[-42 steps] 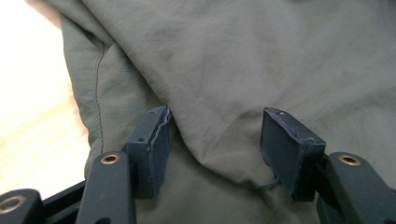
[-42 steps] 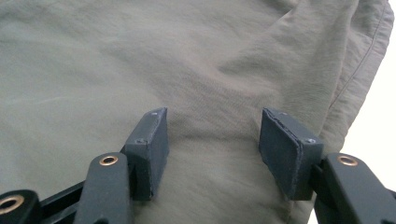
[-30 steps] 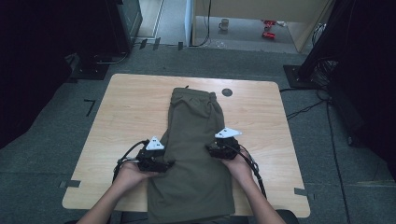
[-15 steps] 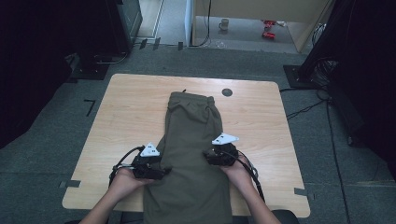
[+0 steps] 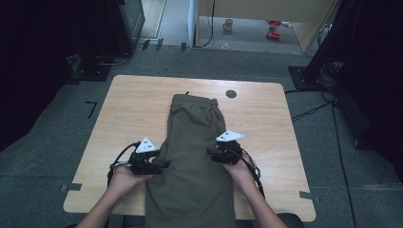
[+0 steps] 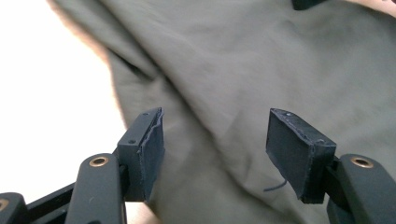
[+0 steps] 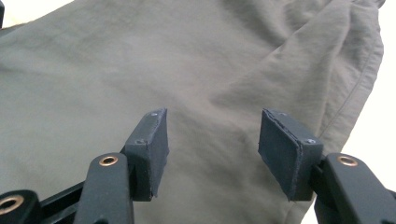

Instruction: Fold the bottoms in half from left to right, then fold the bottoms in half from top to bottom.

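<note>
Left gripper (image 5: 159,165) sits at the left edge of the olive trousers (image 5: 192,156), jaws standing apart over the cloth, nothing pinched. Right gripper (image 5: 212,153) is at the opposite edge; its jaws have just been closing a little, yet a clear gap shows, cloth beneath them, not gripped. The trousers lie lengthwise down the middle of the wooden table (image 5: 123,109), legs hanging over the near edge.

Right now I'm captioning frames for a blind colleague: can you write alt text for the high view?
Olive-green trousers lie lengthwise on a wooden table, waistband at the far end. A person's two hands hold the left gripper and right gripper at the garment's side edges, jaws open.
</note>
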Motion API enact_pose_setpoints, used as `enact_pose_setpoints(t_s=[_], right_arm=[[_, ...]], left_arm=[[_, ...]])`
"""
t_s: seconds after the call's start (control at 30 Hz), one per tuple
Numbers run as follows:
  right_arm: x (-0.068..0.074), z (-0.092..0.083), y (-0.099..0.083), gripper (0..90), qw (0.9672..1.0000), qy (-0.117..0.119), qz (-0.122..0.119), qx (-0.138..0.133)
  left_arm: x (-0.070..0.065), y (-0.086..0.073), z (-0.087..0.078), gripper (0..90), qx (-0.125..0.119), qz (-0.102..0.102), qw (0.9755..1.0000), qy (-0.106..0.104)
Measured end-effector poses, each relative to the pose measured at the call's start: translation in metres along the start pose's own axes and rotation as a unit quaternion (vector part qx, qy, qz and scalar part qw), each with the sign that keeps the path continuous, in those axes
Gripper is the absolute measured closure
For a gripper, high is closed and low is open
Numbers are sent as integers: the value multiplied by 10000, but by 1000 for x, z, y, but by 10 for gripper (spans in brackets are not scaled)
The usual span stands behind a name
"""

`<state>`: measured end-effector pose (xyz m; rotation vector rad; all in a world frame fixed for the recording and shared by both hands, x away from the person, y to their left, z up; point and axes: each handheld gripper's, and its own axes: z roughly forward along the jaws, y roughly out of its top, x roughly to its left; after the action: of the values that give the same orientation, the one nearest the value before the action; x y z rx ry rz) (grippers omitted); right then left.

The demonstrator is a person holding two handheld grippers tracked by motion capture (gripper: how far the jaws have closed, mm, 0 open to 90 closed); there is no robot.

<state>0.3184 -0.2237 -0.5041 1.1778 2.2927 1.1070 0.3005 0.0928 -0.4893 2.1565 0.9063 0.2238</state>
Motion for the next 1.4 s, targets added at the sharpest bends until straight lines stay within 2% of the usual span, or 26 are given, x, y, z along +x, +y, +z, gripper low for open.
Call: enact_pose_setpoints(t_s=[0.2, 0.27, 0.37, 0.43, 0.5, 0.63, 0.7, 0.87, 0.97, 1.03, 1.13, 1.3, 1.4], right_arm=[[-8, -3, 2, 421, 9998, -96, 135, -103], [-11, -3, 2, 421, 9997, -94, 185, -130], [-16, -2, 8, 409, 9997, -87, 221, 17], [-20, -1, 10, 417, 9995, -162, 244, -137], [-24, 2, 9, 416, 9993, -165, 317, -124], [-32, 4, 8, 412, 9989, -142, 442, -102], [-36, 6, 13, 394, 9987, -152, 483, 75], [-46, 12, 25, 391, 9984, -231, 511, 17], [-54, 18, 31, 371, 9980, -270, 574, 69], [-58, 21, 34, 366, 9976, -317, 619, 12], [-64, 24, 39, 358, 9971, -281, 701, 13], [-72, 28, 46, 346, 9966, -280, 775, -47], [-75, 32, 49, 338, 9968, -318, 727, -95]], left_arm=[[10, 8, 4, 375, -12, 43, 9999, 140], [13, 13, 7, 376, 58, 32, 9998, 185], [17, 16, 10, 398, 137, 8, 9995, 269], [19, 18, 11, 403, 119, 66, 9996, 250], [22, 22, 12, 397, 47, 125, 9997, 226], [33, 31, 14, 392, -93, -46, 9999, 130], [40, 36, 17, 397, -94, -131, 9998, 92], [54, 46, 27, 407, -104, -193, 9997, 87], [62, 51, 34, 402, -93, -256, 9996, 15], [67, 54, 39, 401, -111, -307, 9995, -4], [75, 60, 45, 405, -167, -422, 9990, -47], [83, 68, 52, 410, -93, -416, 9991, 28], [88, 74, 57, 410, -52, -444, 9990, 43]])
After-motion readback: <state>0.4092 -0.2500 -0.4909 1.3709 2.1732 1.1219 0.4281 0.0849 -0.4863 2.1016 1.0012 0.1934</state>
